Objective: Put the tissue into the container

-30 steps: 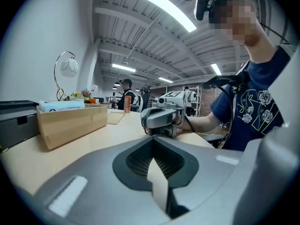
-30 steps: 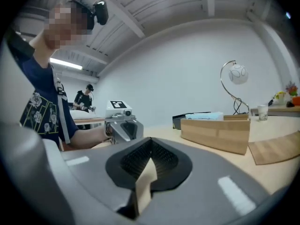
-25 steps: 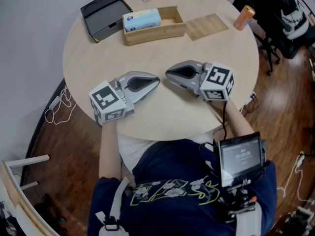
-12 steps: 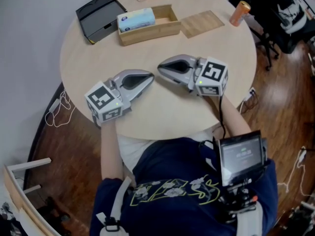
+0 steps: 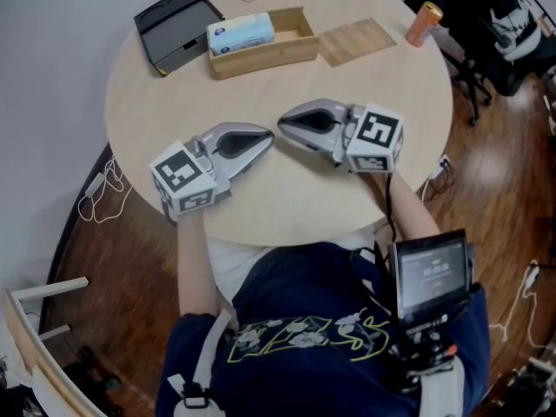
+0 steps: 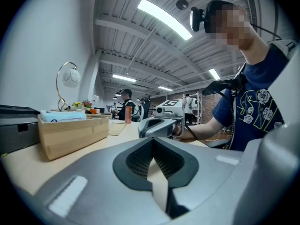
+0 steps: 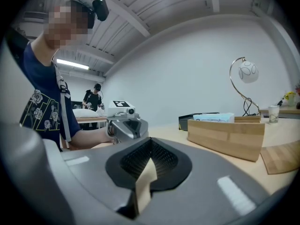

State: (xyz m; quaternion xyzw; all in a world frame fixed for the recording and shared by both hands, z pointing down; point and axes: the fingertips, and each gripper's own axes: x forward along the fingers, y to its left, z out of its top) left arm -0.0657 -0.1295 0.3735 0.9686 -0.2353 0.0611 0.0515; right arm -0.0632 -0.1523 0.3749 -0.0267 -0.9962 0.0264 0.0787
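Observation:
A light blue tissue pack (image 5: 240,33) lies in the left end of an open wooden box (image 5: 291,49) at the far side of the round table. In the left gripper view the tissue pack (image 6: 63,116) shows just above the wooden box's wall (image 6: 75,136). My left gripper (image 5: 268,136) and right gripper (image 5: 283,126) rest on the table near its middle, tips almost meeting, well short of the box. Both are shut with nothing between the jaws. Each sees the other: the right gripper (image 6: 157,125) ahead of the left gripper (image 6: 152,140), the left gripper (image 7: 126,125) ahead of the right gripper (image 7: 150,143).
A flat wooden lid (image 5: 358,42) lies right of the box, and an orange can (image 5: 421,23) stands near the table's right edge. A black tray (image 5: 178,26) sits left of the box. A lamp (image 7: 246,74) stands behind it. Other people stand far off in the room.
Only the head view has shifted a little. Both grippers stay shut and still on the table, and the tissue pack has not moved.

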